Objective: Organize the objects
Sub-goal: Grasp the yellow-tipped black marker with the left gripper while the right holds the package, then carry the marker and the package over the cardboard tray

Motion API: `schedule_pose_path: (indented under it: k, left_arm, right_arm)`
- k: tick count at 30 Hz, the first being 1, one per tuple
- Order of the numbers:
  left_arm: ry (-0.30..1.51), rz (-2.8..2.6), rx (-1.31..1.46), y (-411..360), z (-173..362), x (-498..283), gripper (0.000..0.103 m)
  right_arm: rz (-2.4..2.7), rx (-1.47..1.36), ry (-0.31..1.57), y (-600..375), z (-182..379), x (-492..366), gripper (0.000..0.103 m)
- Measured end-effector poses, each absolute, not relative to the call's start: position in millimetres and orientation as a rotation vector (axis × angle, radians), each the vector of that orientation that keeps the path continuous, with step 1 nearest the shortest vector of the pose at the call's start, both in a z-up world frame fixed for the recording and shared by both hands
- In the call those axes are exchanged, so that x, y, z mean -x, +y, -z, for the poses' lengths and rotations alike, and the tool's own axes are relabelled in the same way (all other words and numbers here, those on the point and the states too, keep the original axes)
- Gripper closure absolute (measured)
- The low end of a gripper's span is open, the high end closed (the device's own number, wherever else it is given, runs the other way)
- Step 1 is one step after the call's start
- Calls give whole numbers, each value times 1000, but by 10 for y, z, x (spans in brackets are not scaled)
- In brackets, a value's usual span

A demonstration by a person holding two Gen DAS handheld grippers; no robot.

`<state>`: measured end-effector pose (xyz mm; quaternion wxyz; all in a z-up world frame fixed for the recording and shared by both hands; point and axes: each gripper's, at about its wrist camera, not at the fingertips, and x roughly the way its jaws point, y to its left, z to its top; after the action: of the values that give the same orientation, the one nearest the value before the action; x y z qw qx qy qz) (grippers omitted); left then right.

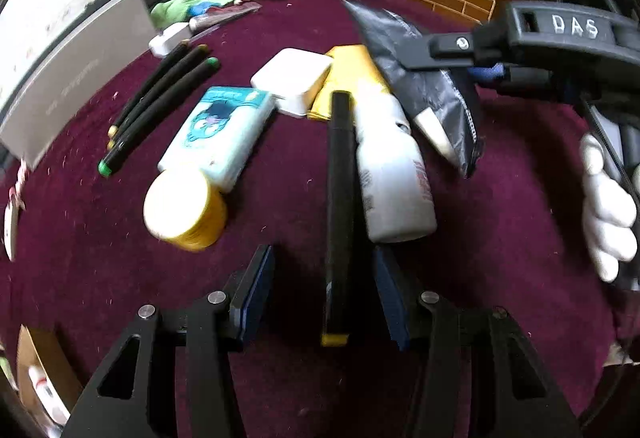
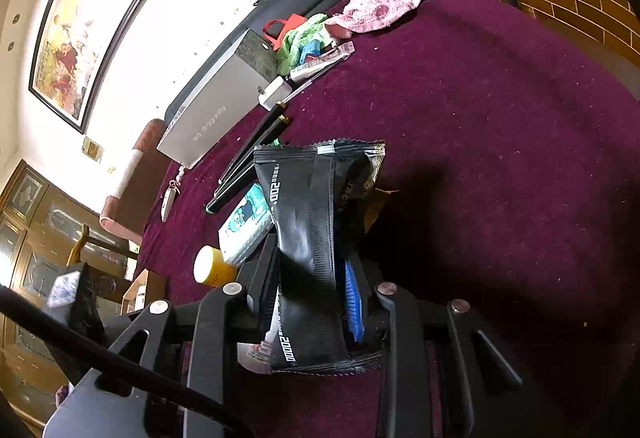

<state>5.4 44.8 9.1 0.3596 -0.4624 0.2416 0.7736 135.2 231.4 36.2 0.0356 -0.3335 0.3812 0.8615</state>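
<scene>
The work surface is a maroon cloth-covered table [image 1: 500, 238] carrying a loose cluster of small items toward its middle. The right gripper [image 2: 316, 302] is pinching a black foil sachet [image 2: 316, 238], its blue pads clamped across the lower half of the packet; in the left wrist view the same sachet [image 1: 424, 78] hangs clear above the cluster, held by a gloved hand [image 1: 608, 206] on the handle. Judged by its creases, the sachet is light, soft and slick, so a grip across the flat body near a sealed end should hold better than one on the bulging centre, and hard pressure could burst it. The left gripper [image 1: 324, 294] has its fingers spread, pressing on nothing; a black marker with a yellow end [image 1: 339, 206] lies between them, pointing away from the camera, closer to the right-hand pad than to the other. The marker looks stiff, light and smooth, apt to roll; taking it across the barrel near mid-length is advisable. Touching its right side lies a white bottle [image 1: 394, 190] on its side, which may be nudged on closing. Toward the left edge lie three more black markers [image 1: 160, 106] in a row, with a pale blue tissue pack [image 1: 220, 134], a yellow-sided jar [image 1: 184, 210] and a white box [image 1: 294, 80] between them and the lone marker. A grey carton [image 1: 72, 78] stands at the far left edge.
</scene>
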Motion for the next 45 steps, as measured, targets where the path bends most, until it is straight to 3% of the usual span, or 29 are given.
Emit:
schedule_pose_path:
  k: [5,9,10,12,15,24,36,45]
  left_arm:
    - [645,-2036,1131,702,-73,-73,58]
    - [513,-2092,1132,690,-47,-47,59]
    - [496,-2103,1138,673,-46,-46,62]
    - [448,-2119,1150,616,-69,-74,87]
    - [348,-2149,1152,428,-130,-128,91]
    - [89,-2252,1083,-310,-443,-508,92]
    - [-54,-2478,927,-1307,-911,-1073,91]
    - [-192,-2661,913,-2113,-917,-1216,91]
  right_arm:
    - [-2647,1025,1165,2301,-367,-1347,77]
    - [-2651,1027,1154,2290,-354,-1336,77]
    - [-2652,1026,1150,2287,-355,-1335,77]
    - [-2654,1018,1148,2286,-355,-1341,77]
    - [-2658,1001,1146,2294,-360,-1352,77]
    - [-2672,990,1095,2236,-368,-1338,77]
    - [-2693,984,1007,2074,-434,-1354,78]
    - [-2826,1018,988,1572,-748,-1510,81]
